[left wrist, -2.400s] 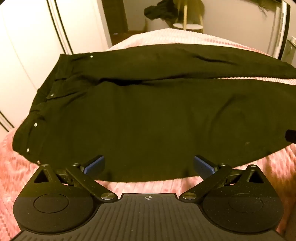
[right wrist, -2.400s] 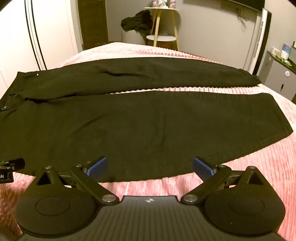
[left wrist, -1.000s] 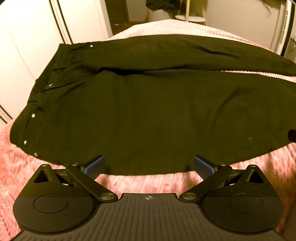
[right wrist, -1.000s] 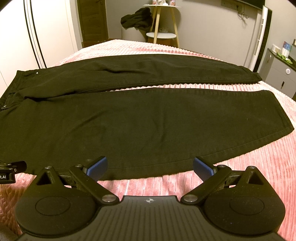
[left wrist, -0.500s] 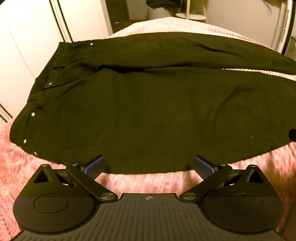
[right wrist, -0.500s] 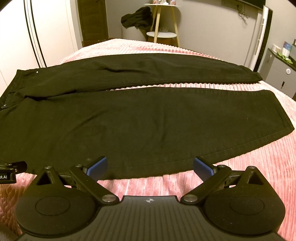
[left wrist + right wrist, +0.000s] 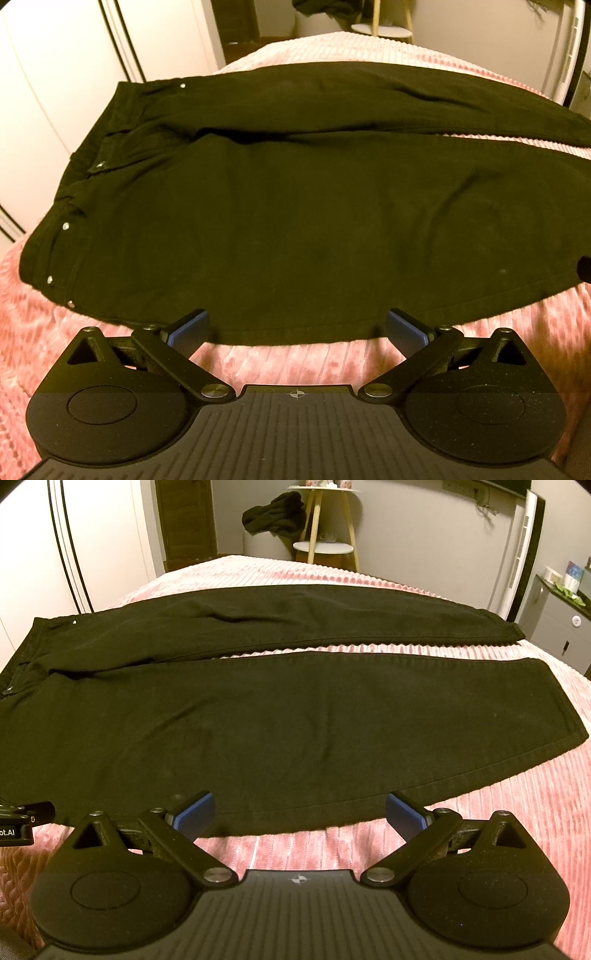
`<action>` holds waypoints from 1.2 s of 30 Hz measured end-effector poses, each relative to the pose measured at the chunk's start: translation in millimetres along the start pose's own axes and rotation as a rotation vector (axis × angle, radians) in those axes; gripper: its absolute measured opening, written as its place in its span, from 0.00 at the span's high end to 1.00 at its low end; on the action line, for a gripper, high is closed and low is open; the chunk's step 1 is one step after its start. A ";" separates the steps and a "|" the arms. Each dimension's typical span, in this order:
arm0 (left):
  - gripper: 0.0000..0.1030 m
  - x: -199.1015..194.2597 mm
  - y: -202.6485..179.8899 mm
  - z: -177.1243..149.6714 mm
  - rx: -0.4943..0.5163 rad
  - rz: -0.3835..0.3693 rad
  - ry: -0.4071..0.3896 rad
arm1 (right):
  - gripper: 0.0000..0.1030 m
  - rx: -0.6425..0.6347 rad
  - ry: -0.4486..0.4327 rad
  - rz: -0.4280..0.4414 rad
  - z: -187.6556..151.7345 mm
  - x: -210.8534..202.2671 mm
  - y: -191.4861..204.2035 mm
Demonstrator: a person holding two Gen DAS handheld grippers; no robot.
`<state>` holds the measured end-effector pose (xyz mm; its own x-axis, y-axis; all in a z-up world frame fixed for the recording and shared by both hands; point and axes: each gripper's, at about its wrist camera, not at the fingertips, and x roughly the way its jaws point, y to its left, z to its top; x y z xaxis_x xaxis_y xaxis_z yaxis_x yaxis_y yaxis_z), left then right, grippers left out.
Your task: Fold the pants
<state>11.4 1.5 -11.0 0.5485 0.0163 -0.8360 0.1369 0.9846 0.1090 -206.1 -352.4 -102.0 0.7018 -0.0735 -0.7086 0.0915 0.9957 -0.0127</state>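
Black pants [image 7: 295,206] lie flat on a pink ribbed bedspread [image 7: 303,358], waistband to the left, both legs stretched to the right. In the right wrist view the pants [image 7: 280,716] show both leg hems at the right. My left gripper [image 7: 297,326] is open and empty, its blue pads [image 7: 188,326] just short of the near edge of the near leg, toward the hip. My right gripper [image 7: 299,812] is open and empty at the near edge of the same leg, further toward the hem. The left gripper's side [image 7: 18,819] shows at the right view's left edge.
White wardrobe doors [image 7: 55,74] stand to the left. A small wooden side table [image 7: 325,535] with dark clothes [image 7: 273,513] draped on it stands beyond the bed. A grey cabinet [image 7: 565,620] is at the right.
Both grippers have edged slightly forward toward the near edge of the pants. The jaws stay open and the pants have not moved.
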 end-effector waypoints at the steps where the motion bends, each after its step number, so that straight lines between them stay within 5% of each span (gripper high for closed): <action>1: 0.00 0.0 0.0 0.0 0.000 -0.001 0.000 | 0.04 0.000 0.000 0.000 0.1 0.0 0.1; 30: 0.00 5.8 0.2 5.6 0.001 0.000 0.042 | 0.04 0.000 0.073 0.010 9.4 12.9 0.0; 36: 0.00 3.1 2.7 13.2 -0.003 -0.003 0.048 | 0.04 0.121 0.098 0.087 29.1 27.1 -29.5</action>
<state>24.3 1.9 -6.2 0.5077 0.0219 -0.8613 0.1361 0.9851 0.1052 -169.2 -385.4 -100.2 0.6389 0.0240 -0.7689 0.1221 0.9837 0.1321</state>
